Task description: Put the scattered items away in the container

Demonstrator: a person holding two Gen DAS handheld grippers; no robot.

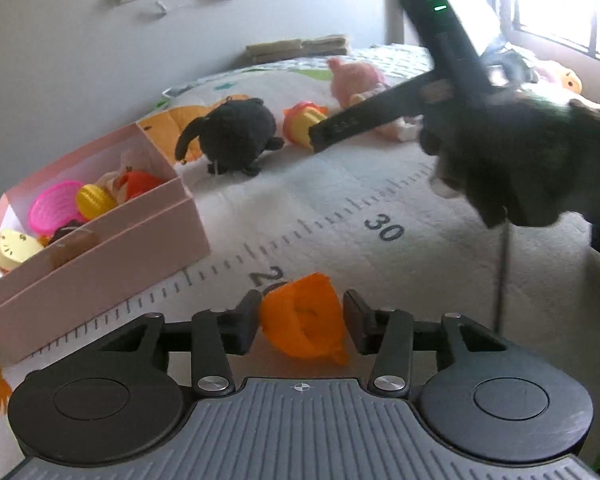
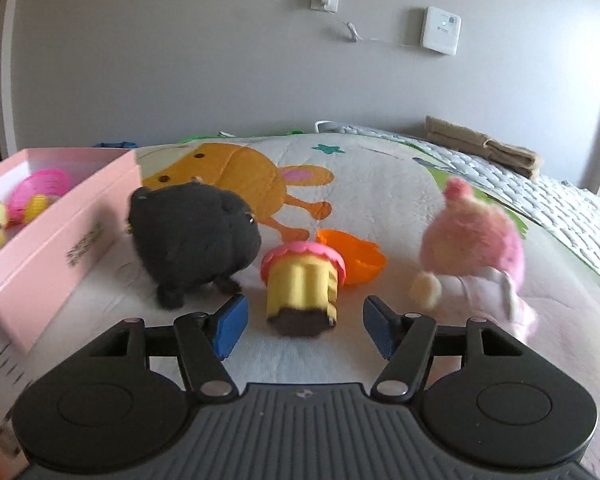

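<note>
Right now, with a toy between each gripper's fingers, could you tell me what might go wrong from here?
1. The left gripper pinches a thin orange cup that sits tilted between its pads; it may slip or buckle on the way to the pink box.
2. The right gripper is open around the toy cupcake, which lies on its side; closing could roll it away.
3. The black plush sits close beside the cupcake and the box; a finger may snag it.
</note>
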